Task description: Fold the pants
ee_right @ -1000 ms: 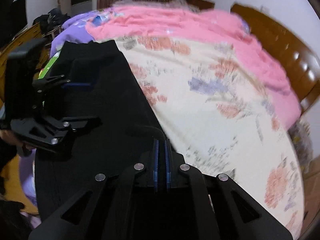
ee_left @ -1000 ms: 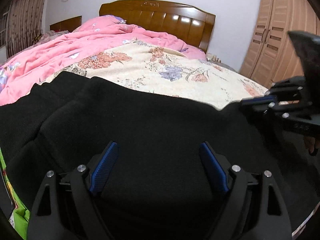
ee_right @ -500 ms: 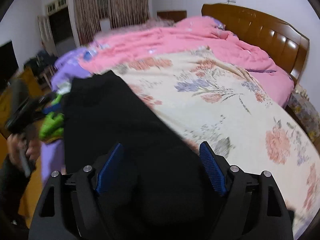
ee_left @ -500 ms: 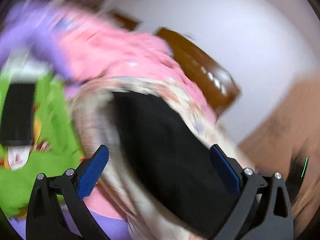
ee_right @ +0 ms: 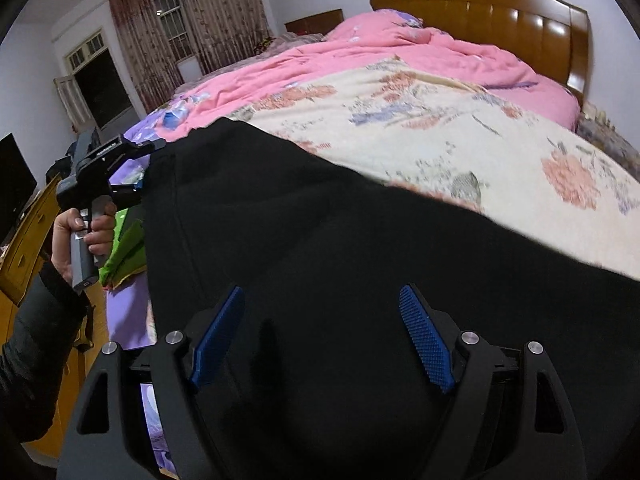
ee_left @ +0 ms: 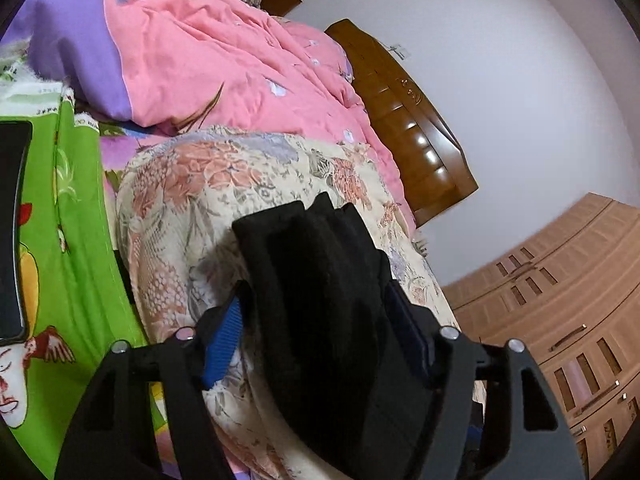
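The black pants (ee_right: 360, 240) lie on the cream floral bedspread (ee_right: 460, 128) along the near edge of the bed. In the right wrist view they fill the lower half of the frame from 8 o'clock to 3 o'clock, with the bedspread showing beyond them toward 1 o'clock.

Right gripper (ee_right: 320, 332): the jaws stand wide apart. Both blue pads (ee_right: 426, 340) are fully exposed and press on nothing. The black cloth lies below and between them, and no fold is pinched.

Left gripper (ee_left: 320, 340): the view is rolled, so the bed runs diagonally toward 1 o'clock. The jaws have just been closing, and a thick stacked end of the pants (ee_left: 320, 280) sits between them. The left-hand blue pad (ee_left: 224, 344) shows a face clear of the cloth, with bedspread (ee_left: 192, 208) visible beside it. The right-hand pad is mostly hidden behind the cloth, so a firm grip cannot be confirmed.

In the right wrist view the left gripper (ee_right: 136, 168) appears at 9 o'clock, at the far corner of the pants, held by a hand (ee_right: 80, 236) in a dark sleeve (ee_right: 36, 340).

Surroundings:
- A pink quilt (ee_right: 360, 52) lies past the bedspread at 12 o'clock.
- A wooden headboard (ee_right: 500, 12) stands at 1 o'clock.
- A green printed cloth (ee_left: 72, 280) lies at 9 o'clock in the left wrist view.
- A wooden wardrobe (ee_left: 560, 300) stands at 4 o'clock in the left wrist view.
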